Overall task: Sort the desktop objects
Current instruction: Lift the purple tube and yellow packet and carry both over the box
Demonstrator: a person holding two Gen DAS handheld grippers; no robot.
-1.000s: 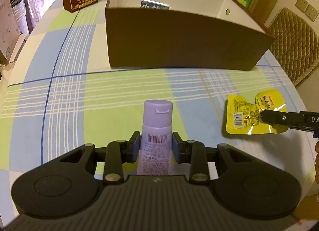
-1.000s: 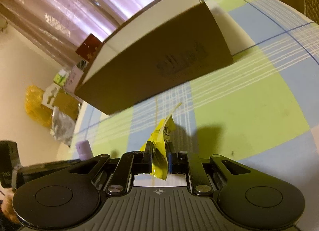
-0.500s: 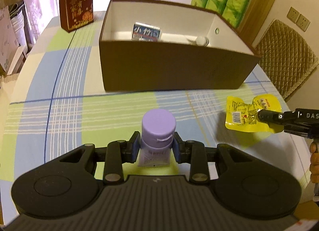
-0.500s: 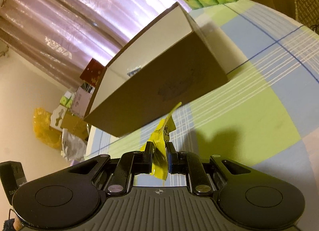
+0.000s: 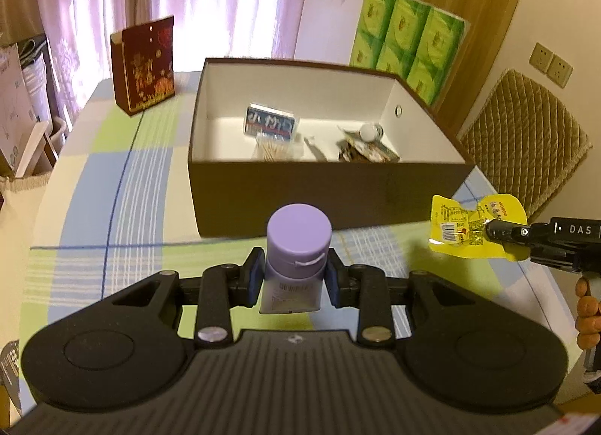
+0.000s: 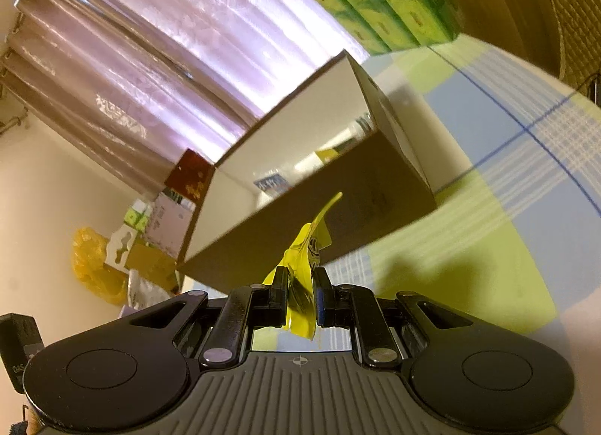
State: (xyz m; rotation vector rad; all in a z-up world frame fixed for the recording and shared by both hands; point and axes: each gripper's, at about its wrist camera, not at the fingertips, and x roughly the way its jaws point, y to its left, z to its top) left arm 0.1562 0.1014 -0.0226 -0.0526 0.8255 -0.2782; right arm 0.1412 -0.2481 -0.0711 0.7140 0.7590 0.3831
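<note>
Above the checked tablecloth (image 5: 94, 187), the left gripper (image 5: 295, 277) was level, clamped on an upright purple-capped bottle (image 5: 296, 247). At 12 o'clock stood the open brown box (image 5: 326, 187), a blue packet (image 5: 270, 123) inside. At 3 o'clock, the right gripper (image 6: 300, 294), rolled sideways, pinched a yellow snack pouch (image 5: 473, 225) clear of the cloth, near the box's right corner.

I raised both tongs off the worktop (image 5: 94, 187): the left tongs (image 5: 295, 277) lifted the purple bottle (image 5: 295, 255) until the brown box's (image 5: 330, 191) inside showed, and the right tongs (image 6: 300, 294) carried the yellow packet (image 5: 473, 226) up, nearer the box.
</note>
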